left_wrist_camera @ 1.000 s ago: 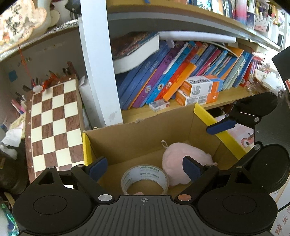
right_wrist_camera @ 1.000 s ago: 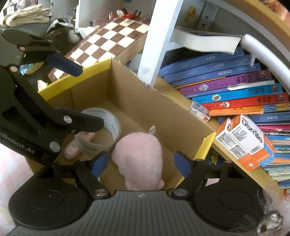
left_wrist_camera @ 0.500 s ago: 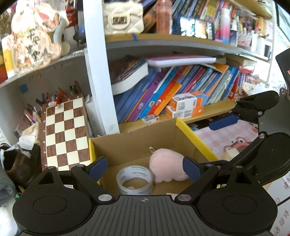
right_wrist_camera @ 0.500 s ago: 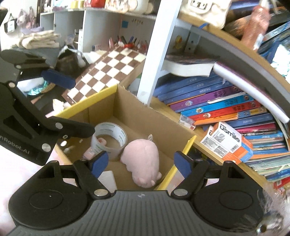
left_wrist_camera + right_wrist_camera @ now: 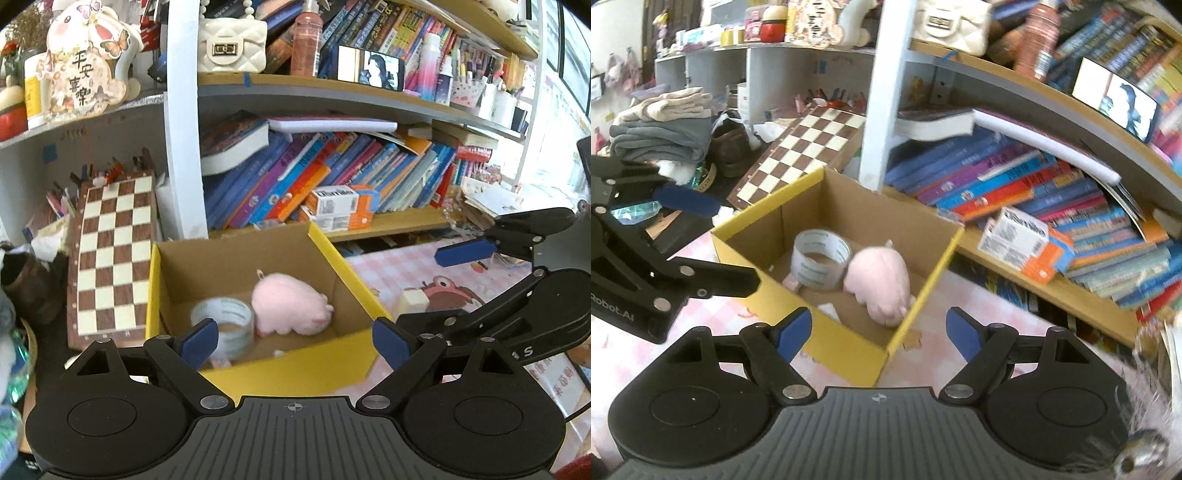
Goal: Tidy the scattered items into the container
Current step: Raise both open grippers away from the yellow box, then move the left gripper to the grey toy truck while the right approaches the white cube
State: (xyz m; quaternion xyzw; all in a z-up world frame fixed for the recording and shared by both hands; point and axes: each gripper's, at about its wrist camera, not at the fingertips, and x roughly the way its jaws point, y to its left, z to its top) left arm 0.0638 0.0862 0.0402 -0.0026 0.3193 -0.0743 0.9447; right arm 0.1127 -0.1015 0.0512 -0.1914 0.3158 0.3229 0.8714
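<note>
A yellow-rimmed cardboard box [image 5: 340,258] [image 5: 923,291] stands on the pink checked table. Inside lie a pink plush pig [image 5: 288,304] [image 5: 881,282], a roll of clear tape [image 5: 223,321] [image 5: 818,264], a small pink item under the tape [image 5: 790,283] and a white scrap [image 5: 829,312]. My left gripper [image 5: 295,338] is open and empty, above the box's near side. My right gripper [image 5: 879,330] is open and empty, above the box's near corner. A small cream block [image 5: 412,301] lies on the table right of the box.
A bookshelf with leaning books [image 5: 332,177] and orange-white boxes [image 5: 340,206] [image 5: 1023,240] stands behind the box. A chessboard [image 5: 114,258] [image 5: 805,147] leans to its left. A white shelf post [image 5: 183,122] rises behind. Folded clothes [image 5: 661,129] lie at far left.
Both grippers have pulled back and up from the box, so the whole box and the table now show. Both stay open and empty.
</note>
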